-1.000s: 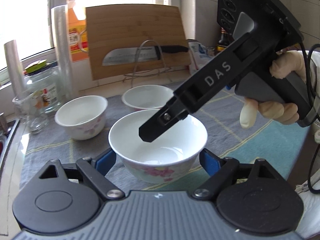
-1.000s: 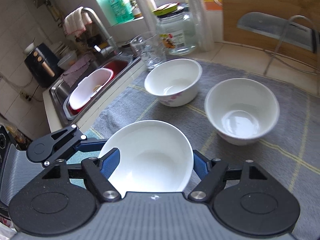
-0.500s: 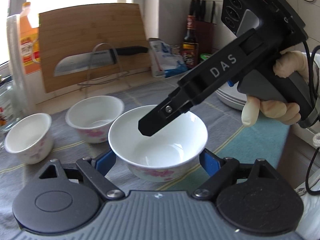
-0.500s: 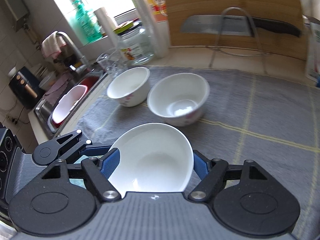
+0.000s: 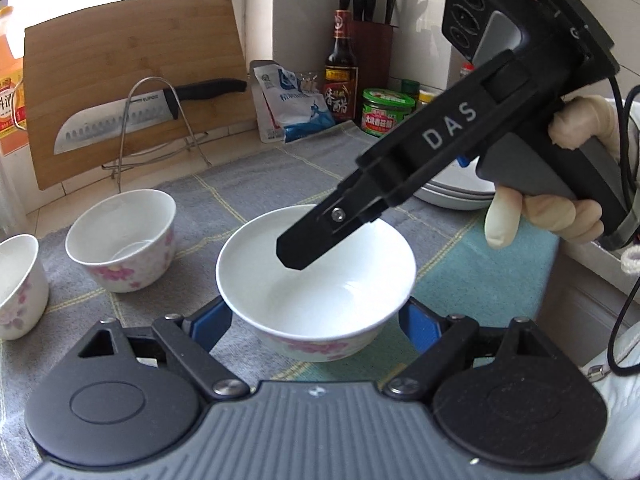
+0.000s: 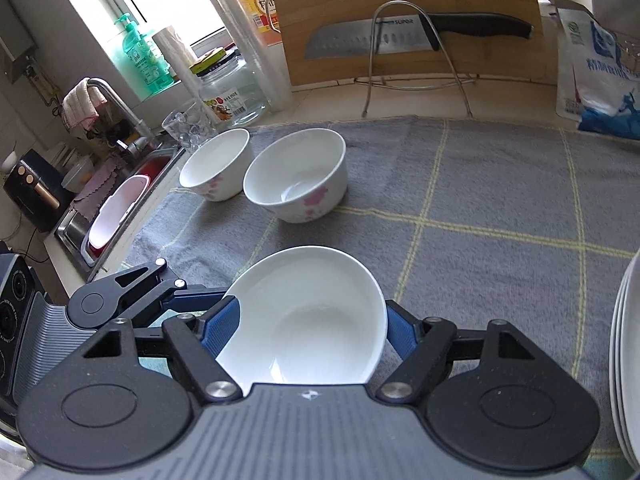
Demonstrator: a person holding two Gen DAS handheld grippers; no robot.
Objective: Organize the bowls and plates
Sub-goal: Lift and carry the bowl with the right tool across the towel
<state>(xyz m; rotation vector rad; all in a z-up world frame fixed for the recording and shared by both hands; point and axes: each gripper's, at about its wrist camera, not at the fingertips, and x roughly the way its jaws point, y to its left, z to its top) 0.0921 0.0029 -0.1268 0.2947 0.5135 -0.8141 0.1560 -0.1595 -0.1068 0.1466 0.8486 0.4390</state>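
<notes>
A white bowl with pink flowers (image 5: 320, 300) is held above the grey checked cloth (image 5: 256, 184) by both grippers. My left gripper (image 5: 316, 322) is shut on it, a blue pad on each side of its lower wall. My right gripper (image 6: 308, 328) is shut on the same bowl (image 6: 304, 320), which fills the space between its blue pads. In the left wrist view one black finger (image 5: 312, 240) of the right gripper reaches over the bowl's inside, with a gloved hand (image 5: 552, 216) on the handle. Two matching bowls (image 6: 296, 176) (image 6: 216, 164) stand on the cloth to the left.
A stack of white plates (image 6: 626, 360) sits at the right edge. At the back are a cutting board (image 5: 132, 80), a knife (image 5: 120, 120) on a wire rack, a sauce bottle (image 5: 340, 76), a jar and a bag. A glass (image 6: 188, 128) and the sink (image 6: 120, 208) lie left.
Both grippers have carried the bowl to the right across the cloth. The two standing bowls have slid left in both views, and the plate stack has come into sight.
</notes>
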